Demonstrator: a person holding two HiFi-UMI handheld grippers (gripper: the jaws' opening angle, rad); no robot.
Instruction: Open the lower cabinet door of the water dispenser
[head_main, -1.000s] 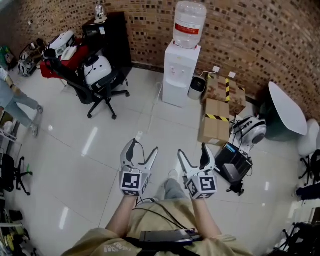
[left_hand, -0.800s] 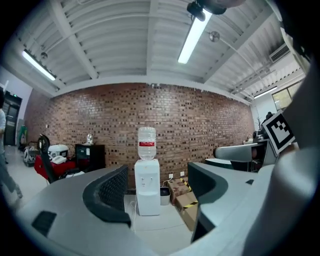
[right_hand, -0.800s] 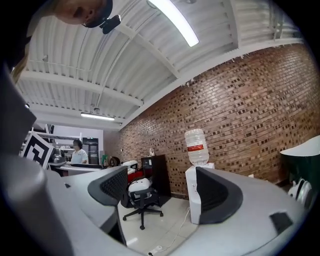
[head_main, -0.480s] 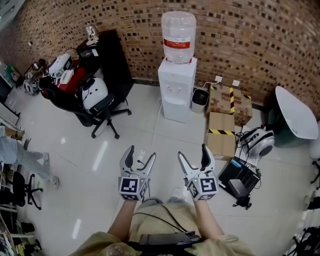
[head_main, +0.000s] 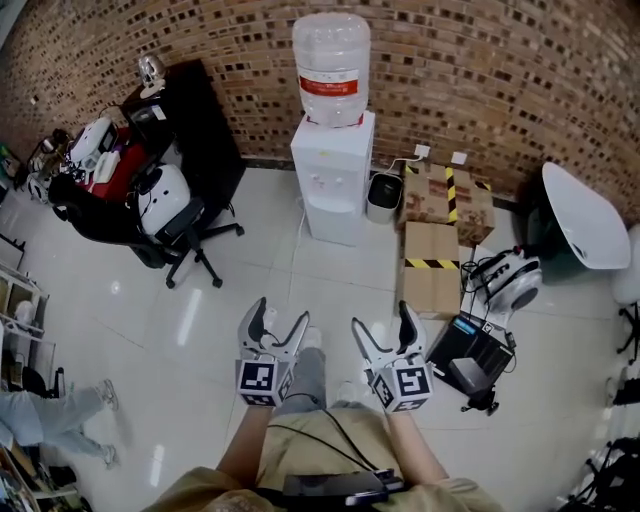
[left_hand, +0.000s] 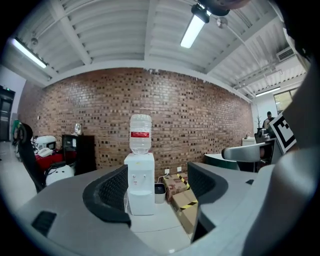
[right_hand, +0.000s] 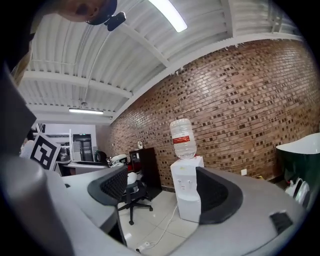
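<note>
The white water dispenser (head_main: 335, 175) stands against the brick wall with a clear bottle (head_main: 330, 65) on top. Its lower cabinet door (head_main: 334, 220) is closed. Both grippers are held out over the floor, well short of it. My left gripper (head_main: 278, 318) is open and holds nothing, and so is my right gripper (head_main: 382, 322). In the left gripper view the dispenser (left_hand: 140, 180) shows far off between the open jaws of the left gripper (left_hand: 155, 190). In the right gripper view the dispenser (right_hand: 186, 192) stands just left of the right jaw of the right gripper (right_hand: 162, 192).
A small bin (head_main: 381, 195) and cardboard boxes (head_main: 432, 265) sit right of the dispenser. A white cable (head_main: 298, 235) runs over the floor. Left are an office chair (head_main: 175, 225) and a black cabinet (head_main: 190, 110). Right are black equipment (head_main: 470, 350) and a white table (head_main: 580, 215).
The view has moved: the dispenser now sits further left and looks a bit nearer. The left gripper's jaws stand narrower than a second ago. A person at the left edge has walked on.
</note>
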